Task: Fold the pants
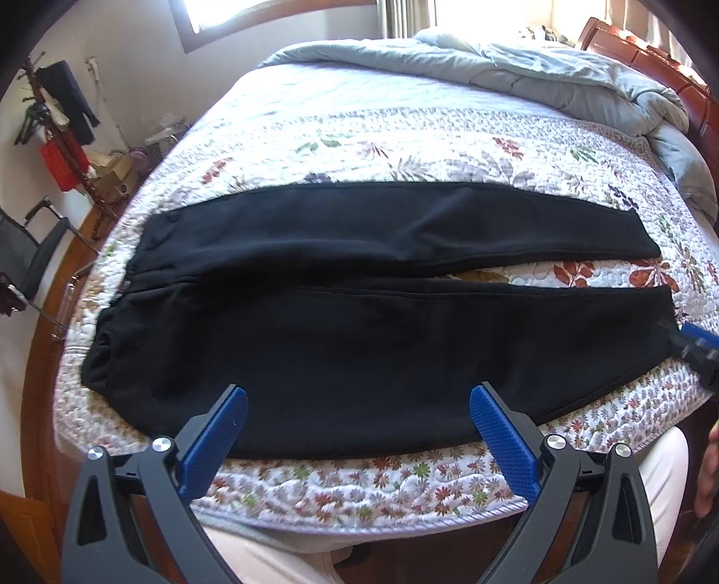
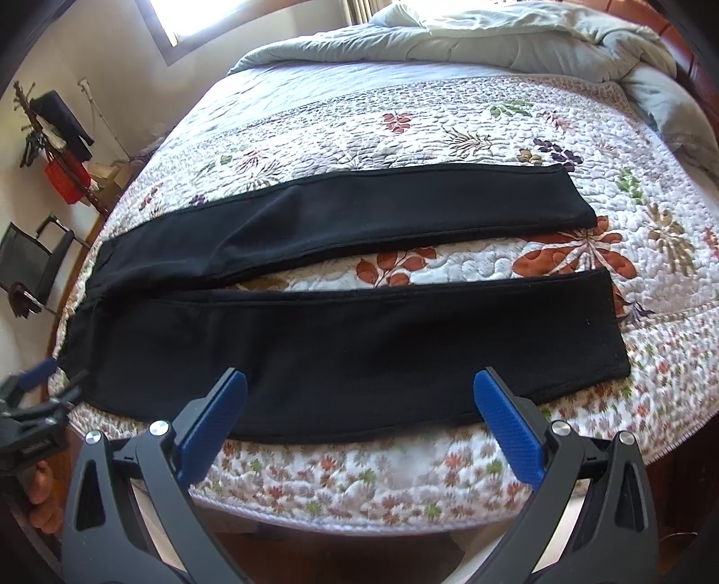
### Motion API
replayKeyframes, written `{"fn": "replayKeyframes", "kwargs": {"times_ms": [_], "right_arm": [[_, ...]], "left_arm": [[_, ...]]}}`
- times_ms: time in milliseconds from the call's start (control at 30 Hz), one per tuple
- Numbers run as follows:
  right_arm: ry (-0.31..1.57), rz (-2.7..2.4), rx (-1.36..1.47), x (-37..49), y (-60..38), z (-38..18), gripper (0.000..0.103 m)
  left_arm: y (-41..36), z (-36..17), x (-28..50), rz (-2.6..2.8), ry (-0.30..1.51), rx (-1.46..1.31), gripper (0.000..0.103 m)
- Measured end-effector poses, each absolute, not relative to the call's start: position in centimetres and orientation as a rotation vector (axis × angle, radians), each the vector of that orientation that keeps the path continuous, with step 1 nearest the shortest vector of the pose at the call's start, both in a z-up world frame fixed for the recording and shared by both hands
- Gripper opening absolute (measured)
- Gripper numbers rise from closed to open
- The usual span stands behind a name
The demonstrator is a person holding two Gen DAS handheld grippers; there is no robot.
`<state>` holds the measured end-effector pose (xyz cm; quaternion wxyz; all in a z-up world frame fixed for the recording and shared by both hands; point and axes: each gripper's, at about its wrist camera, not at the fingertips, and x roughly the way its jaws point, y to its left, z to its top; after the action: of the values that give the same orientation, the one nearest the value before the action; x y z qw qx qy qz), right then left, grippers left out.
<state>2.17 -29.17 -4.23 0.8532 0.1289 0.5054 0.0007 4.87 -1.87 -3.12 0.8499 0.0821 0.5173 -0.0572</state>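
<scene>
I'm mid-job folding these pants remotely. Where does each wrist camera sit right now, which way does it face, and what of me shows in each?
Left wrist: on the left hand-held gripper, open, at the near bed edge by the waist half of the black pants, facing across the bed; pale trousers show below, the right hand-held gripper at far right.
Right wrist: on the right hand-held gripper, open, nearer the cuffs, facing the same way; the left hand-held gripper and fingers show at left.
Shared: pants, floral quilt, grey duvet.
</scene>
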Motion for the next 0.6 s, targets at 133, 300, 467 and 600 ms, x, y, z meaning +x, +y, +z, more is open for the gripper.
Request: {"fn": "replayKeyframes", "kwargs": {"times_ms": [133,300,467,600], "right_arm": [[1.073,-0.014,0.291,5.0,-33.6,-5.2,0.101],[1.116,-0.068,0.311,11.0,-42.3,-7.4,0.101],[1.177,-0.108,0.37,18.0,-50.9,-10.3,0.1],[1.266,-0.07,0.421,22.6,-54.8,-13.8,0.1]], "left_arm": [[-1.4,-5.8,7.0,-0.303,1.092,0.096,0.099],[-0.9,-8.1,12.6,-0.359,1.213,-0.087,0.099],[-3.7,-8.4,19.5,-0.351,1.187,0.069,0.099],[-6.8,-8.4,24.4,-0.456,1.185,0.112,0.099]]}}
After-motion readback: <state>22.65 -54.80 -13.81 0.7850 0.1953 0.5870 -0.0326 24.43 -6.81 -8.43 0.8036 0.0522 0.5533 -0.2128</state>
